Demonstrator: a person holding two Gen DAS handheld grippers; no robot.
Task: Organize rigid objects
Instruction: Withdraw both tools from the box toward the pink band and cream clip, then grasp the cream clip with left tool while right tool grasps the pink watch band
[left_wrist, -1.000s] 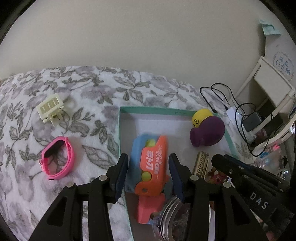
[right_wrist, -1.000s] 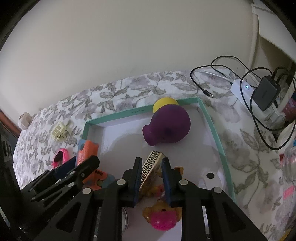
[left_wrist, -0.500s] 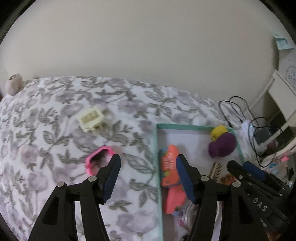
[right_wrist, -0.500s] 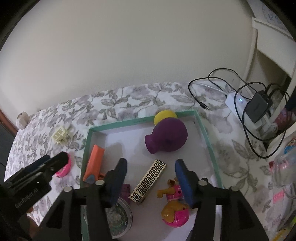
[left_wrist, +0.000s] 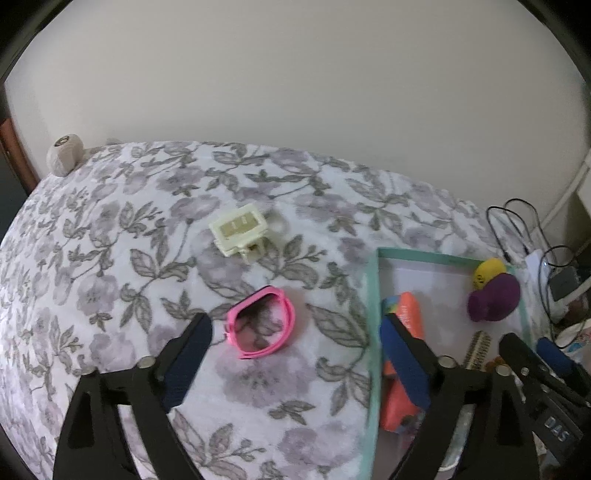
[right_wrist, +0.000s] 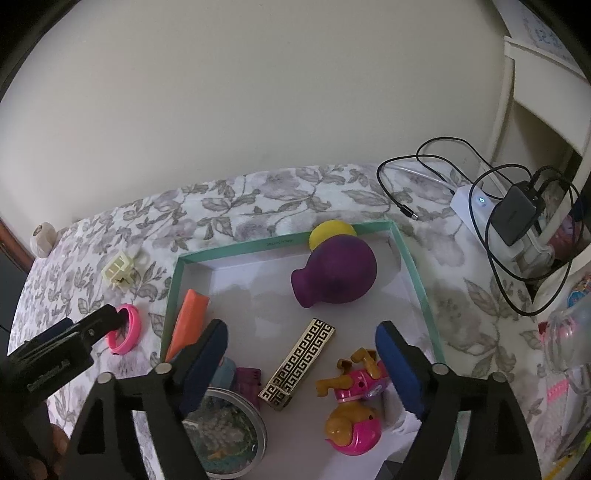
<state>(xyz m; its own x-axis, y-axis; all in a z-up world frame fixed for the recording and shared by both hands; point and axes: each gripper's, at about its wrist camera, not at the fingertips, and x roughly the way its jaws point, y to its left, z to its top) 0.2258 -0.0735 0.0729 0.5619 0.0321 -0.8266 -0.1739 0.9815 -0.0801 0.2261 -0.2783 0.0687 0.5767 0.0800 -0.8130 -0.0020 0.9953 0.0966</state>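
1. Currently the left gripper (left_wrist: 295, 354) hangs over the floral bedspread (left_wrist: 110, 277) with its jaws spread wide and nothing between the pads; they have just been opening. The pink bracelet (left_wrist: 261, 325) lies flat on the cloth just ahead of the gap, nearer the left finger

2. The right gripper (right_wrist: 301, 365) stands over the box, jaws likewise spread and just opened. The gold-patterned bar (right_wrist: 297, 363) lies on the box floor between the fingers, touched by neither pad

3. Judged step in hand: fetching the bracelet for the teal-rimmed box (right_wrist: 236, 249). Advice: centre the gap over the ring, lower until both pads pass outside its rim, and close across the band's width. The soft cloth may yield, so descend squarely to avoid tipping the ring

4. Still outside the box: the bracelet, and further off a cream plastic block (left_wrist: 240, 229), both well clear of the rim

5. Box contents, all on one undivided floor:
   - purple vase (right_wrist: 336, 275) on its side at the far end, touching a yellow ball (right_wrist: 330, 230) behind it
   - orange toy (right_wrist: 188, 323) leaning along the left wall
   - pink and tan toy dog (right_wrist: 351, 402) near the right wall
   - round tin (right_wrist: 225, 432) at the near left, with a small maroon piece (right_wrist: 249, 382) beside it

6. Remaining floor space is ample in the centre, between vase and bar
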